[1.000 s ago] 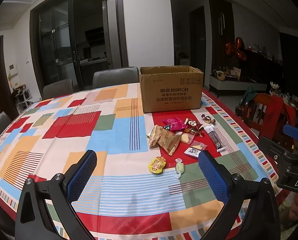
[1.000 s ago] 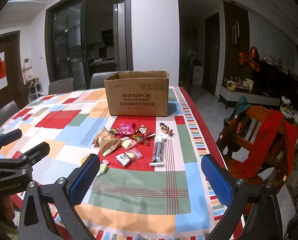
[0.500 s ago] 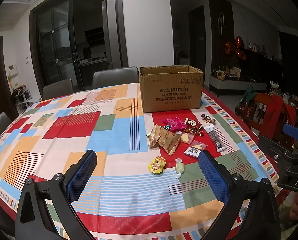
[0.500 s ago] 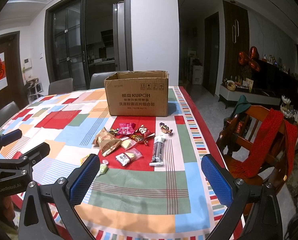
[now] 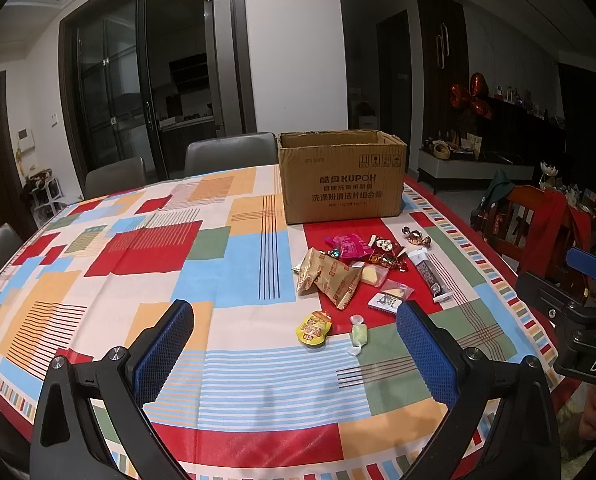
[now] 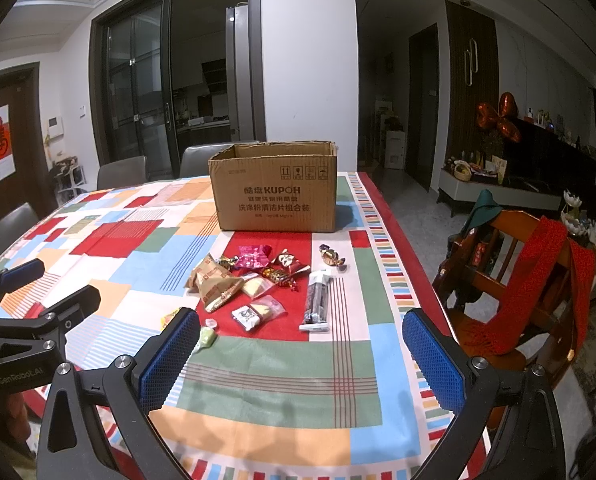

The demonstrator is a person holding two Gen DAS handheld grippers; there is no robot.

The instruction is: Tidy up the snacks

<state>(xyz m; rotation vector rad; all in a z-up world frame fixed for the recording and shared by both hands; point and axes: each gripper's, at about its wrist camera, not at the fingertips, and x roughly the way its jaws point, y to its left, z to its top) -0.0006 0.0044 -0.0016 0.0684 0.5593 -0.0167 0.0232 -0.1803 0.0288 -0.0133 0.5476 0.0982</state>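
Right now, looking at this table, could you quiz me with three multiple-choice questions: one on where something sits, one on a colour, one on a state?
1. Where do the snacks lie?
A. inside the box
B. on the table in front of the box
C. on a chair

2. What colour are the gripper pads?
A. blue
B. yellow
C. white

3. How is the cardboard box?
A. taped shut
B. crushed flat
C. open at the top

Answers: 1 B, the wrappers rest on the tablecloth before the box. 2 A, both pads show blue. 3 C, its top stands open.
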